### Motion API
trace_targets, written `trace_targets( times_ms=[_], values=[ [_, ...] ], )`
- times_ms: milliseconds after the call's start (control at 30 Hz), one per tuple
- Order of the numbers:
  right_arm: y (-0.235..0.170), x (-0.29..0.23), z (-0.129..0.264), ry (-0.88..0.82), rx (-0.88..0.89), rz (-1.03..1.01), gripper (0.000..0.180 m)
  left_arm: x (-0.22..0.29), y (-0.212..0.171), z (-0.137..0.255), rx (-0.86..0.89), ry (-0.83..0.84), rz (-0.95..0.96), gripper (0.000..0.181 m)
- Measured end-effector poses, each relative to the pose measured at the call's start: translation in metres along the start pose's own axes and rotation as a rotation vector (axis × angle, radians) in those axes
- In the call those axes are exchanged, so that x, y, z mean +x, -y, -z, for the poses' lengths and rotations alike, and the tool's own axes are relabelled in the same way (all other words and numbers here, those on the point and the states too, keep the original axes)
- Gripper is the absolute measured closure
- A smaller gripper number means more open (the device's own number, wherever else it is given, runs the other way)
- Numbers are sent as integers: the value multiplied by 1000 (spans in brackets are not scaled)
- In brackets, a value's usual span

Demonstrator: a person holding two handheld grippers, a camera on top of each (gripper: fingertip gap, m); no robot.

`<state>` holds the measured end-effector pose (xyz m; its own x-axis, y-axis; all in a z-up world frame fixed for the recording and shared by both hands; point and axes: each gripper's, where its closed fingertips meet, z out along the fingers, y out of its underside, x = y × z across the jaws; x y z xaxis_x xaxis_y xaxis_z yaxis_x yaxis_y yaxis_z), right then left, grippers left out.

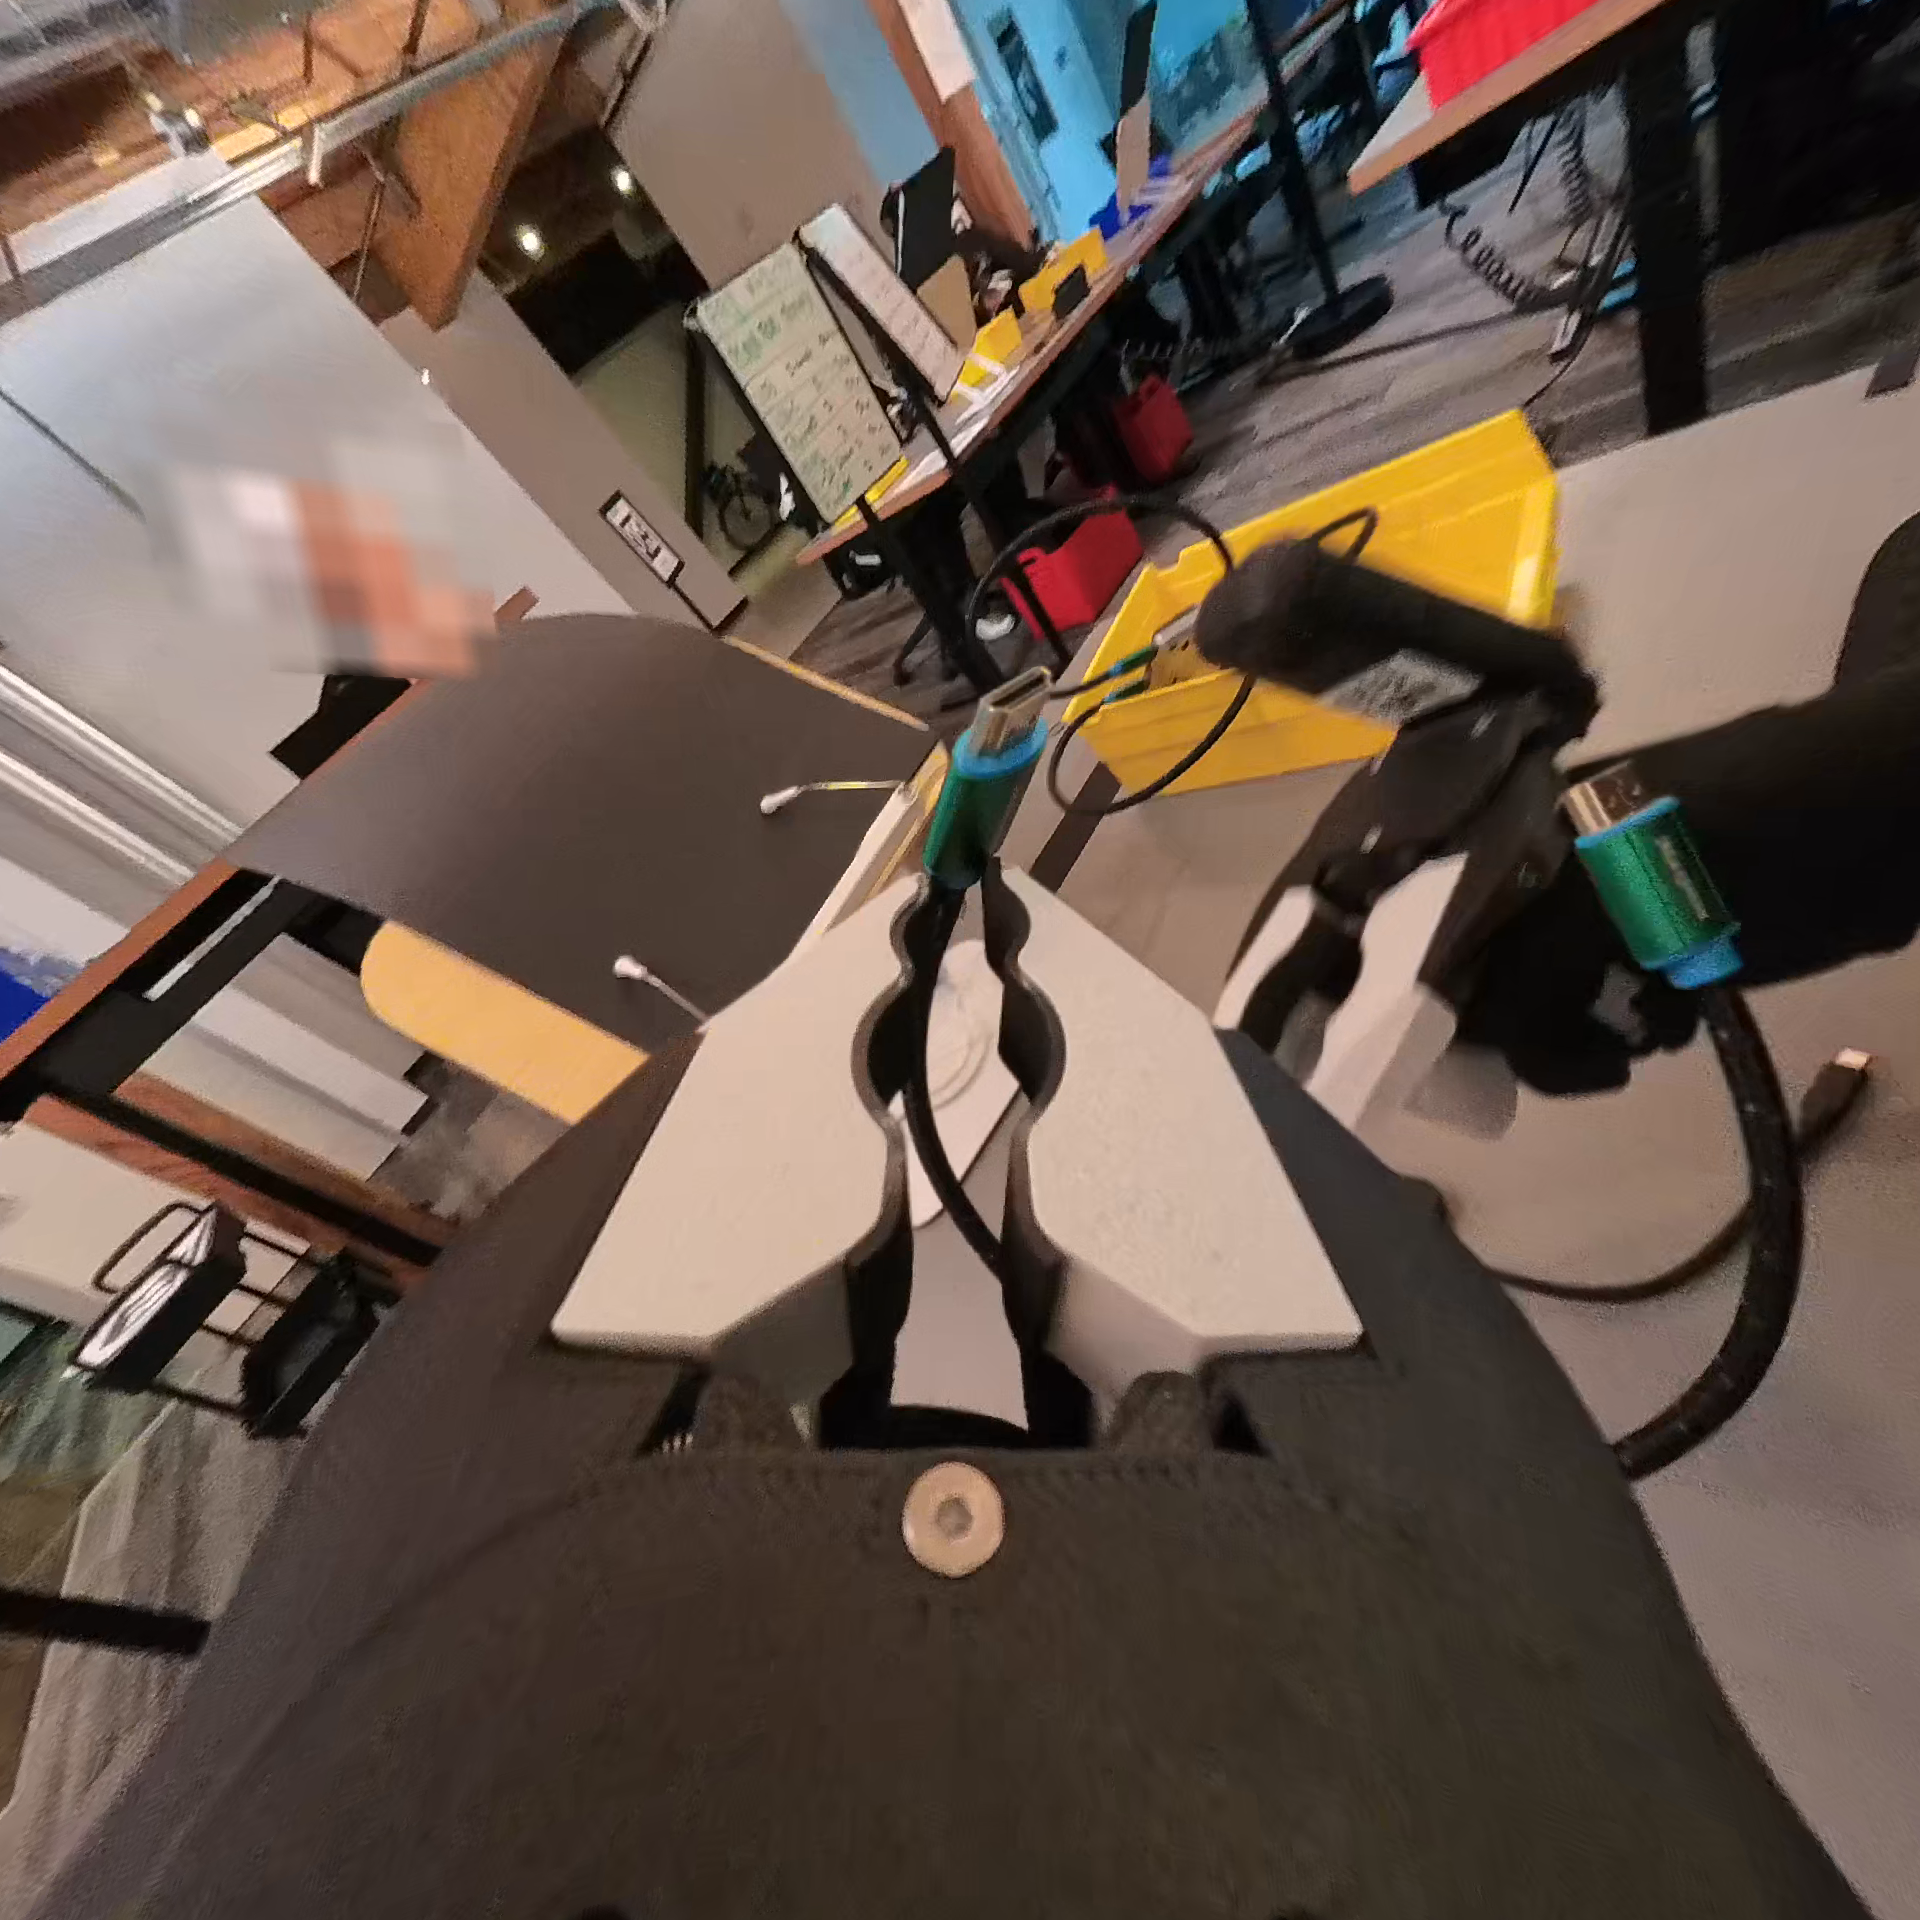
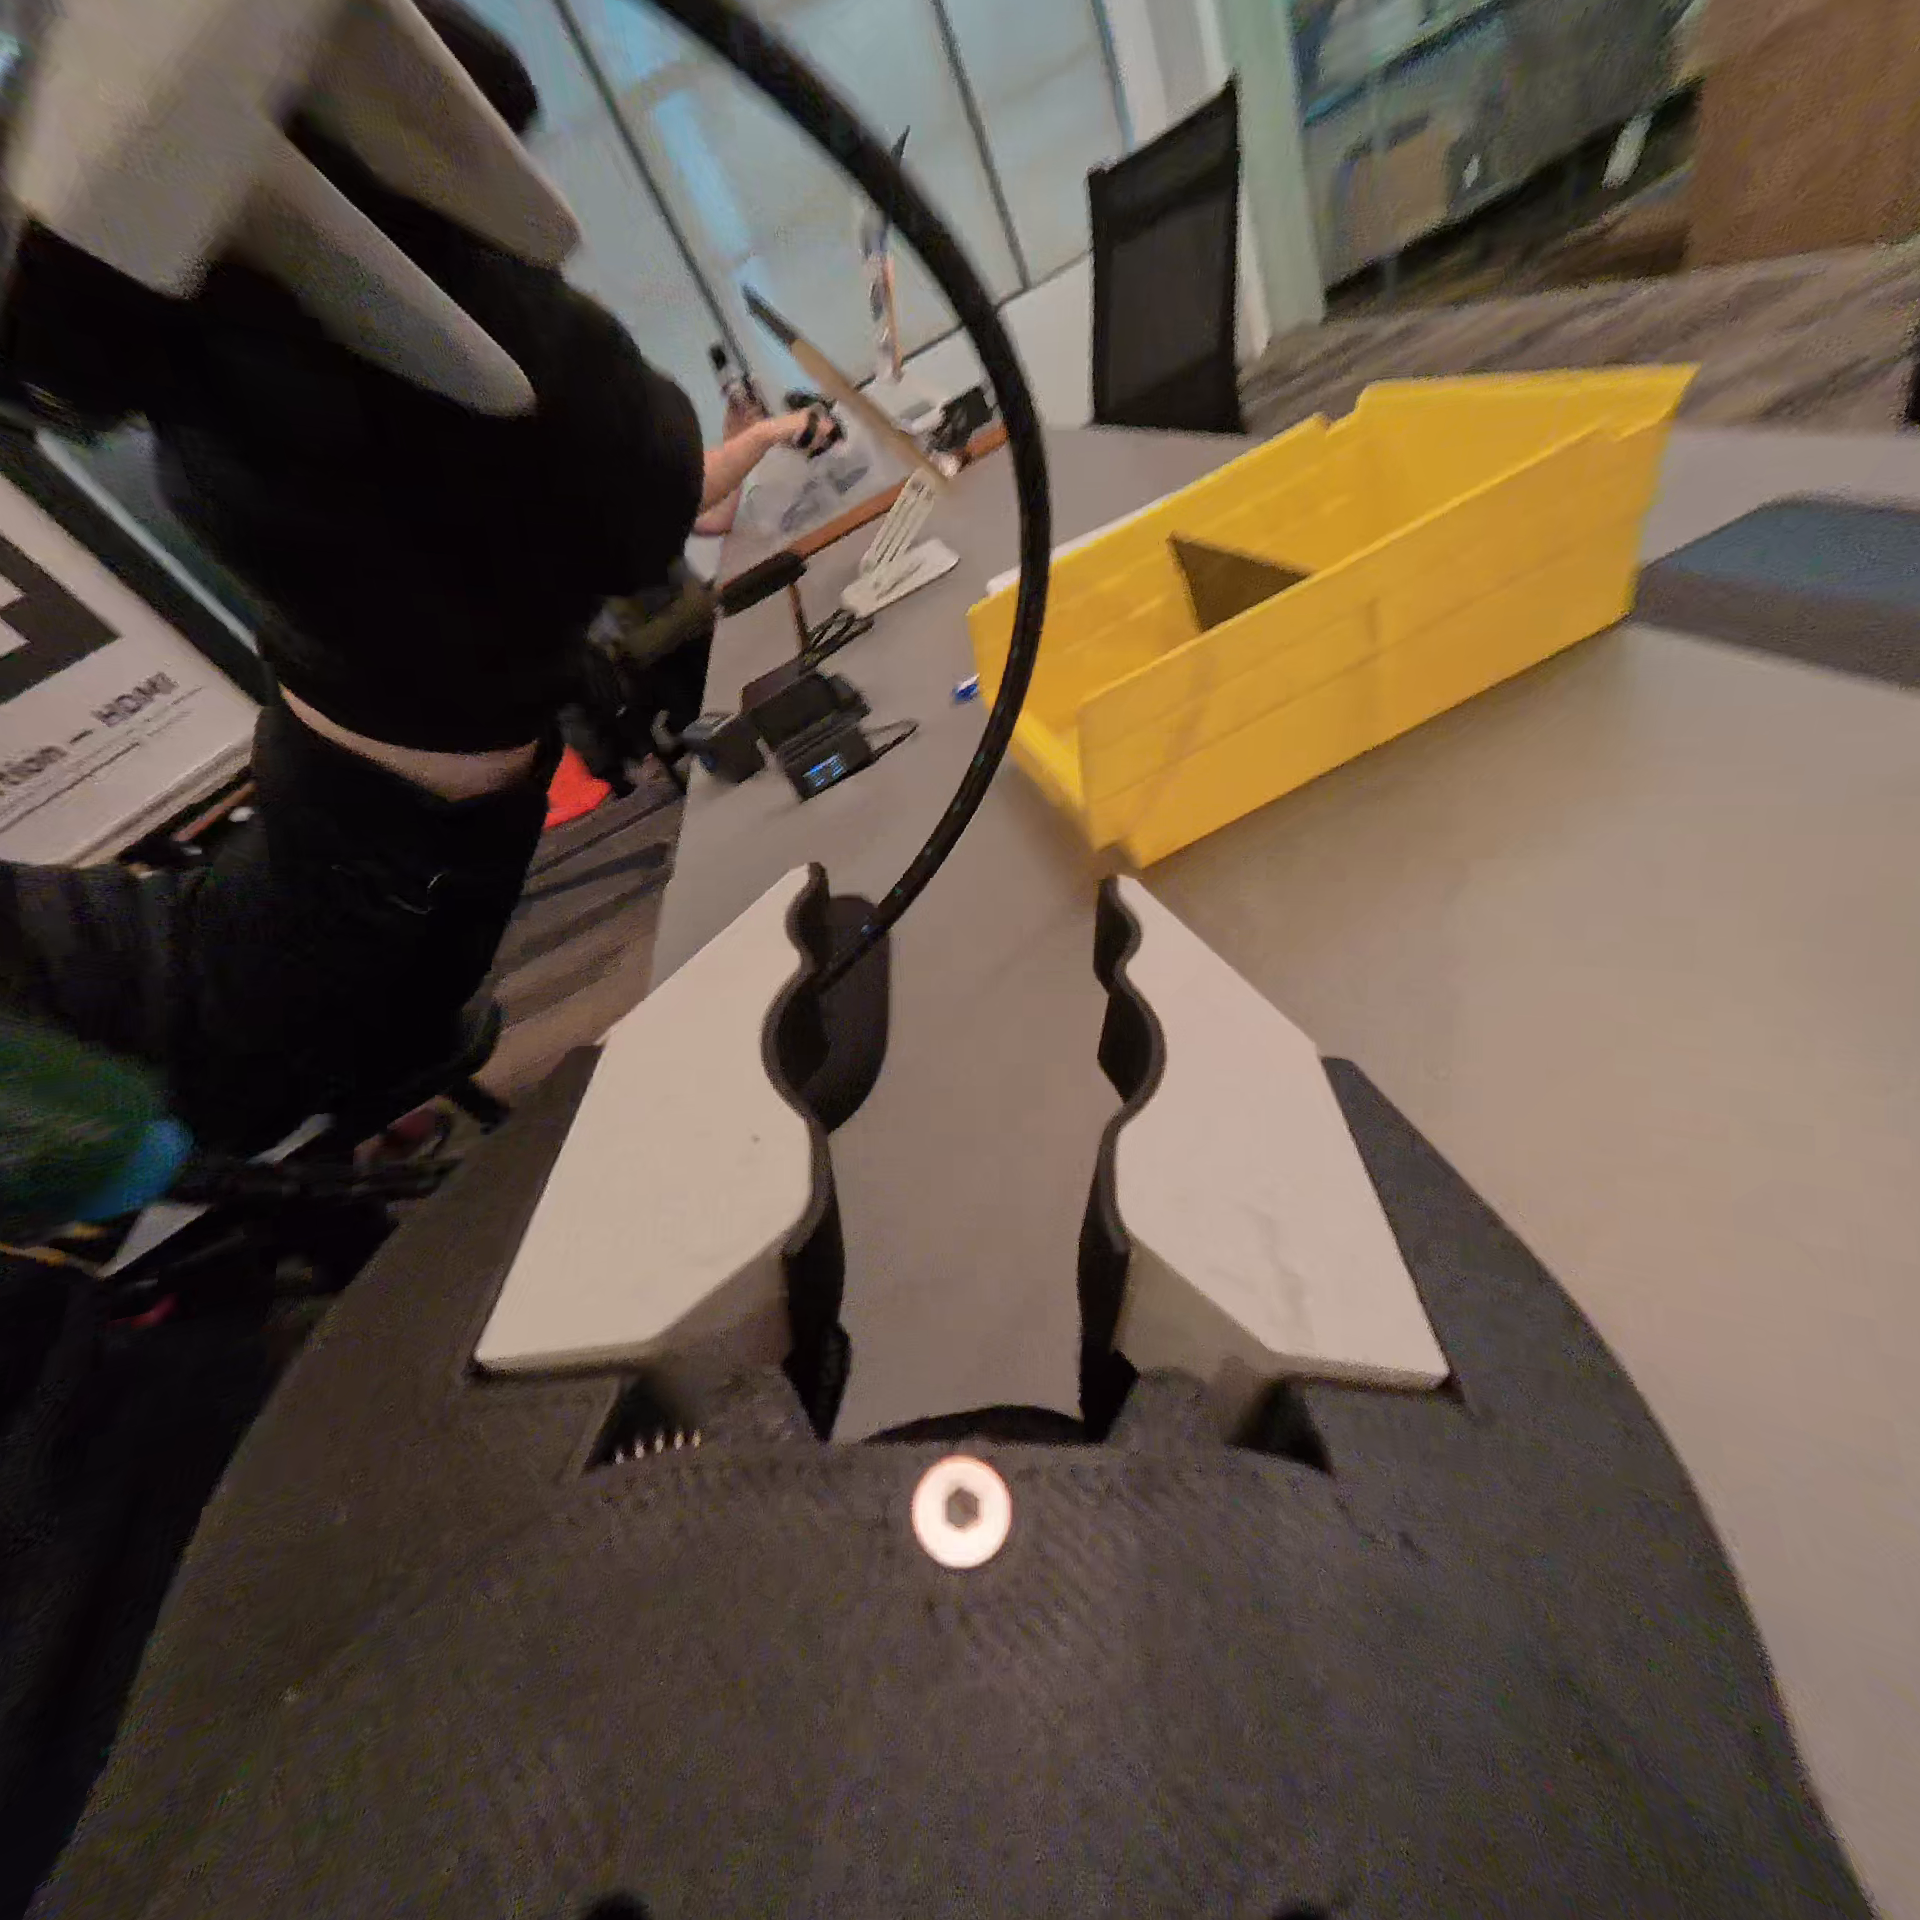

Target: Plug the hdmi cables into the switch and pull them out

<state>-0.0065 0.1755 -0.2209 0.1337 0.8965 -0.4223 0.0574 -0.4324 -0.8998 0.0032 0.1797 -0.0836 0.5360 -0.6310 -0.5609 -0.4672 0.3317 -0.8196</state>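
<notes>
The left claw (image 1: 961, 894) is clamped on a braided black HDMI cable (image 1: 940, 1122) just behind its green plug (image 1: 982, 790), which sticks up past the fingertips with the metal end in the air. Off to the right, the other claw (image 1: 1382, 914) appears beside a second green plug (image 1: 1652, 894) near a black-sleeved arm. The right claw (image 2: 961, 935) stands open above the grey bench (image 2: 1455, 987), a black cable (image 2: 997, 582) arching by its left finger (image 2: 665, 1143). A yellow bin (image 2: 1340, 613) sits further back. I can't pick out the switch.

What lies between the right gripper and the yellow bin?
Right wrist view: only bare grey table between right gripper and yellow bin; a black cable crosses at left.
</notes>
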Motion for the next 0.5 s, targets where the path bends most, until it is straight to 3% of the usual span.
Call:
trace_targets(
  times_ms=[133, 200, 267, 500],
  values=[
    [-29, -11, -27, 102, -106, -88, 121, 10, 24, -8, 74, -34, 8, 174],
    [-43, -24, -35, 165, -173, -81, 131, 16, 35, -10, 100, -46, -3, 174],
    [-42, -38, -36, 233, -158, -60, 163, 22, 43, -12, 107, -62, -21, 175],
    [-37, -40, -19, 182, -195, 123, 169, 3, 57, 3, 154, -42, 72, 175]
  ],
)
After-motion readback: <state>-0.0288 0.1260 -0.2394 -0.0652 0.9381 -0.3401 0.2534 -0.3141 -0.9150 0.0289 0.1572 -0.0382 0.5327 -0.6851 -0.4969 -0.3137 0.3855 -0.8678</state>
